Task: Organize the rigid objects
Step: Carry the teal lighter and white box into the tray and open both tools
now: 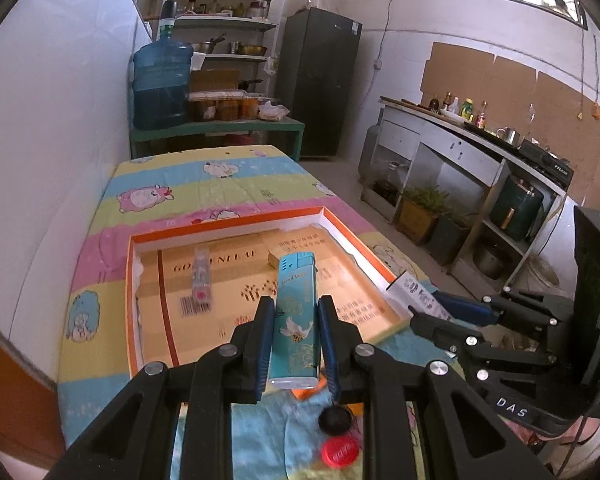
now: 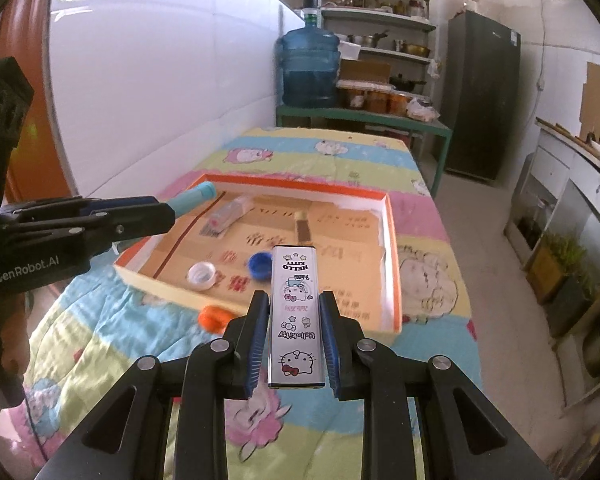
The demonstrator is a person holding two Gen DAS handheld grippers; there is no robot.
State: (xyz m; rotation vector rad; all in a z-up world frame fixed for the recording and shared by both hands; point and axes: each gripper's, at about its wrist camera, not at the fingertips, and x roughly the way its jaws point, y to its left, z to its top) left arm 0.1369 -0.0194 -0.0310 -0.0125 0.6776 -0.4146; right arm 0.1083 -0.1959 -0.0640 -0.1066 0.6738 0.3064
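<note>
The left gripper (image 1: pixel 294 322) is clamped on a teal lighter (image 1: pixel 294 316), jaws nearly closed against its narrow sides, and holds it in the air over the near edge of the orange-rimmed tray (image 1: pixel 228 222). The right gripper (image 2: pixel 294 332) pinches a white cartoon-printed lighter (image 2: pixel 296 316) the same way, above the tray's near right part. Both lighters are gripped low on the body with most of their length sticking out forward, so a jolt or a loosened squeeze could let one pivot and drop, likely onto the soft patterned bedspread (image 2: pixel 332 148) instead of inside the tray. The two tools hang close together, and swinging toward the same spot could knock them into each other. Already in the tray lie a clear lighter (image 2: pixel 224 218), a white cap (image 2: pixel 201 275), a blue cap (image 2: pixel 261 265) and a brownish stick-like item (image 2: pixel 303 230); setting a lighter down on a cap would leave it tilted. An orange cap (image 2: pixel 214 317) sits on the bedspread just outside the near wall, and a black cap (image 1: pixel 334 420) and a red cap (image 1: pixel 339 453) lie nearer still, below the left gripper.
</note>
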